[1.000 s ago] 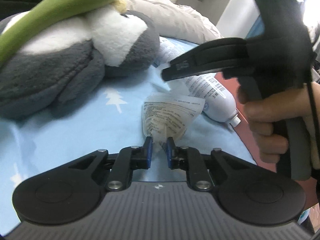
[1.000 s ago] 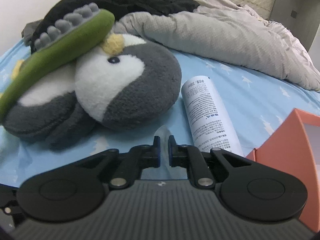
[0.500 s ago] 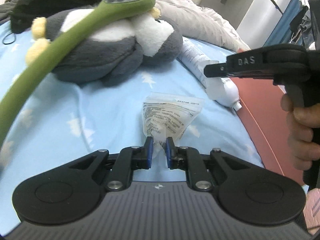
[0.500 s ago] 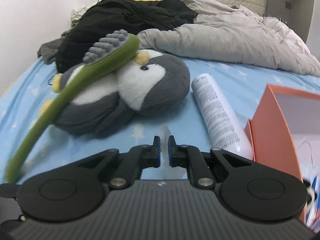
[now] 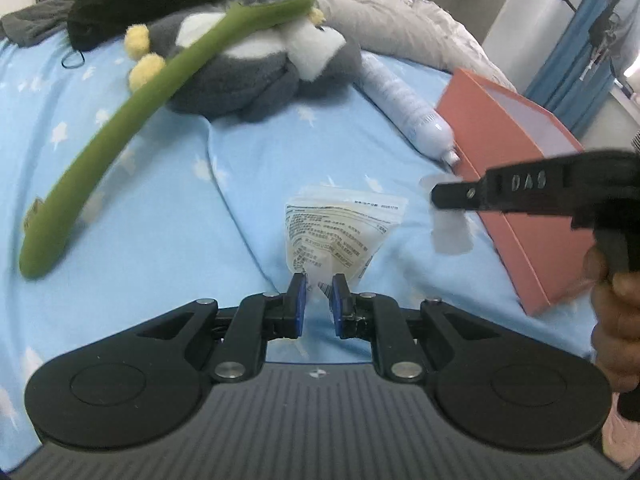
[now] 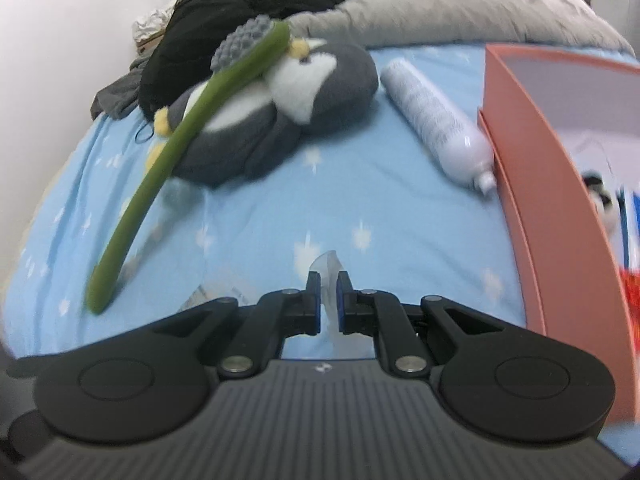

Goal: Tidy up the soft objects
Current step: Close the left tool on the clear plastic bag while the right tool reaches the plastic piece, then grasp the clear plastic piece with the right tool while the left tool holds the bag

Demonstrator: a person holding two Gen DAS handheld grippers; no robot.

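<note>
My left gripper (image 5: 318,286) is shut on a corner of a clear printed plastic pouch (image 5: 340,236) and holds it above the blue bedsheet (image 5: 168,216). My right gripper (image 6: 329,286) is shut on a small clear plastic piece (image 6: 329,268); it also shows in the left wrist view (image 5: 452,234), to the right of the pouch. A grey-and-white penguin plush (image 6: 280,108) lies farther back, with a long green brush (image 6: 172,160) resting across it. A white tube (image 6: 436,120) lies beside an orange box (image 6: 552,200).
A grey quilt (image 6: 460,8) and black clothes (image 6: 248,12) are piled at the head of the bed. The orange box stands open at the right edge, with items inside. A blue curtain (image 5: 580,52) hangs at the far right.
Both grippers have pulled back and up from the plush, each still shut on its plastic item. The right gripper has moved toward the orange box, which now shows more fully.
</note>
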